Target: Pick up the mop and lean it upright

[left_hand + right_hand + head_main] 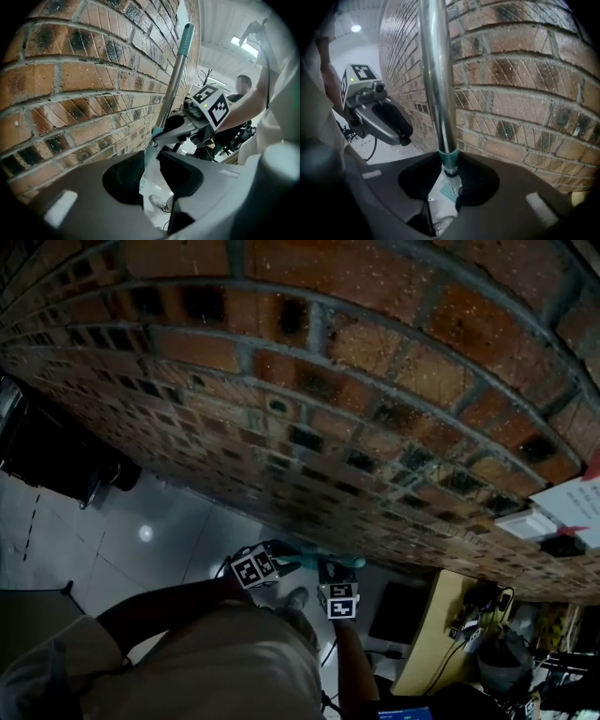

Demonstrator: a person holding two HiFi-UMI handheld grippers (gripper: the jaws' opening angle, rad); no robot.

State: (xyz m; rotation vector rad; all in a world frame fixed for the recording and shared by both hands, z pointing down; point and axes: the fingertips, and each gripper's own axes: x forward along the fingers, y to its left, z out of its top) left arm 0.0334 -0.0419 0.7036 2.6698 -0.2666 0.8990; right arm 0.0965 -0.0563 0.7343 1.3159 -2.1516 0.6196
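Note:
The mop's silver pole with a teal grip at its top stands nearly upright against the brick wall. In the right gripper view the pole rises from between the jaws. My right gripper is shut on it at the teal collar. My left gripper sits just below the right gripper, and the thin lower part of the pole runs loosely between its open pads. In the head view both grippers, left and right, meet at the teal pole. The mop head is hidden.
The brick wall fills most of the head view. A dark bulky object sits on the pale tiled floor at the left. A wooden desk with cables is at lower right. Another person stands in the background.

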